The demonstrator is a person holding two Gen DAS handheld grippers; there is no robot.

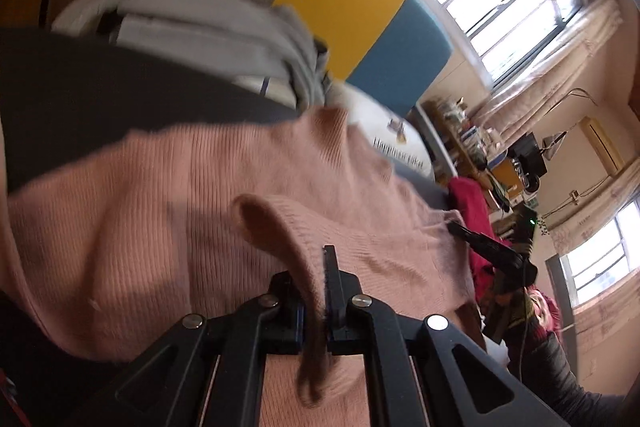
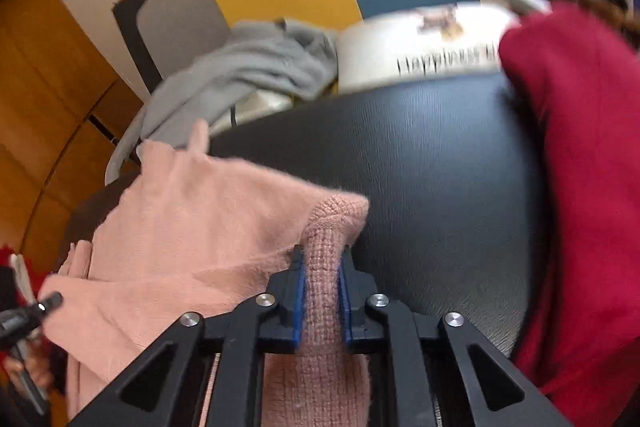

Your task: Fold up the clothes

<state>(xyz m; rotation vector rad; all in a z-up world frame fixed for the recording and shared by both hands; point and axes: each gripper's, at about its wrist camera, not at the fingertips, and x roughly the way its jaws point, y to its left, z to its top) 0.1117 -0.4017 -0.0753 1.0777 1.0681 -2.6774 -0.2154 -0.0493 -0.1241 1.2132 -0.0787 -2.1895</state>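
A pink ribbed knit sweater [image 1: 180,211] lies spread over a black leather surface [image 1: 100,87]. My left gripper [image 1: 316,263] is shut on a fold of its edge, which hangs down between the fingers. In the right wrist view the same pink sweater [image 2: 192,235] lies bunched at the left of the black surface [image 2: 420,187]. My right gripper [image 2: 322,251] is shut on a thick knitted hem of it, pinched between the blue pads [image 2: 299,291]. The other gripper [image 1: 492,251] shows at the sweater's far right edge in the left wrist view.
A red garment [image 2: 580,167] lies along the right side of the black surface. Grey clothes [image 2: 240,75] and a white cushion with lettering [image 2: 420,47] sit at the back. Yellow and blue panels [image 1: 360,7] stand behind. A cluttered shelf [image 1: 472,139] is by the windows.
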